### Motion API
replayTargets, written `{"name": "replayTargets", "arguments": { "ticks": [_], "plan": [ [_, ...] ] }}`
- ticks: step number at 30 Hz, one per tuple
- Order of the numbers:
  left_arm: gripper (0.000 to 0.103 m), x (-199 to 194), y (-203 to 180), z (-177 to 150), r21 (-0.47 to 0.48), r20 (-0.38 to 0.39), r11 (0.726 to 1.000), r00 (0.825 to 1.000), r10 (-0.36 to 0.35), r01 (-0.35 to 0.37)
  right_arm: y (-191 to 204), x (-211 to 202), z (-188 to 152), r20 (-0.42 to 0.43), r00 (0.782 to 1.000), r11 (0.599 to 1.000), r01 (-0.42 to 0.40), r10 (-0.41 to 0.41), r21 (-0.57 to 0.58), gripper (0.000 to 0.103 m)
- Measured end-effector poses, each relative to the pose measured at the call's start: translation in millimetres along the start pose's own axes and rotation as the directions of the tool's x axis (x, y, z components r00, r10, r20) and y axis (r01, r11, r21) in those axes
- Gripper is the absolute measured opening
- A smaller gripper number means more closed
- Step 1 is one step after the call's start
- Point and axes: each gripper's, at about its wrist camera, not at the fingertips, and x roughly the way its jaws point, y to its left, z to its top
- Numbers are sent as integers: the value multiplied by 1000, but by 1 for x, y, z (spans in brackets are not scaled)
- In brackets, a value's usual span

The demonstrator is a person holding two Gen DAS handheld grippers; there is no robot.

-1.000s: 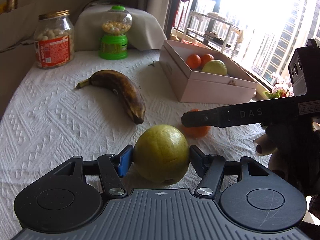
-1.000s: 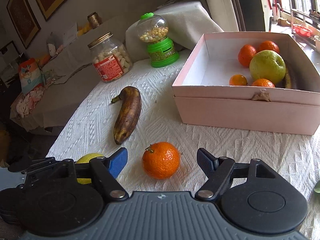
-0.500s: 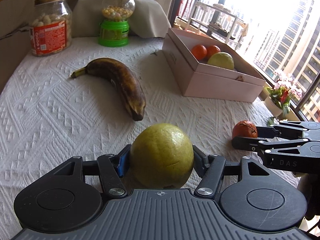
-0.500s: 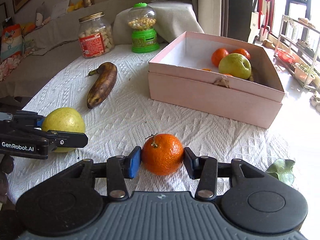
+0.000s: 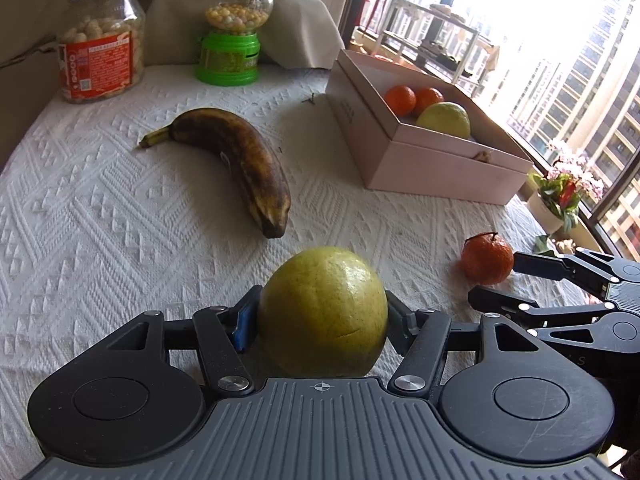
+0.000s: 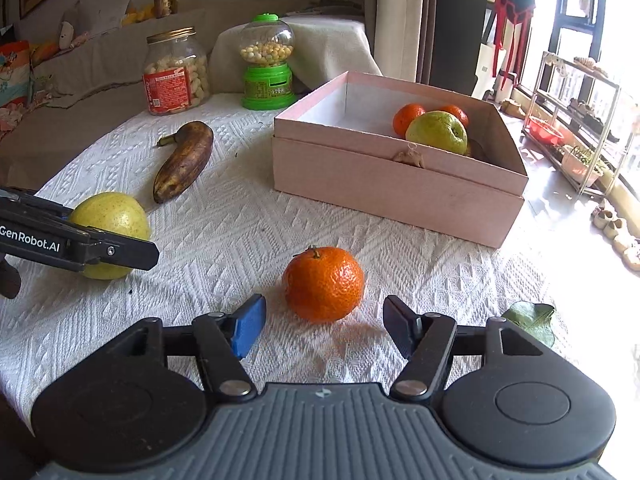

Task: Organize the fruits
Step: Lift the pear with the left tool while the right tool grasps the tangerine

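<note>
My left gripper is shut on a yellow-green pear, held just above the white tablecloth; the pear also shows in the right wrist view. My right gripper is open, its jaws standing apart just behind a tangerine that rests on the cloth; the tangerine shows in the left wrist view too. A brown overripe banana lies on the cloth. The pink box holds tangerines and a green pear.
A glass jar with a red label and a green candy dispenser stand at the back. A green leaf lies near the table's right edge. A flower pot and a window lie beyond the table.
My right gripper has opened and backed off the tangerine, which now rests on the cloth. My left gripper keeps hold of the pear and has shifted slightly.
</note>
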Motion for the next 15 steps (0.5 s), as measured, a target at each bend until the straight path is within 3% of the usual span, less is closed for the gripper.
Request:
{"name": "replayTargets", "arguments": {
  "ticks": [9,11,15],
  "plan": [
    [67,-12,1,-5,-34,-3,999,1000,-2,1,-1,9,11,14,1000,1000,0,0,-2,66],
    [67,-15,1,-5,-41,6,999,1000,-17,17,-1,15,12,-5,1000,1000,-17,17,0,49],
    [67,-32,-10,22,8,83,999,995,-52,52,-6,12,17,-4,999,999,-40,40,12,45]
  ]
}}
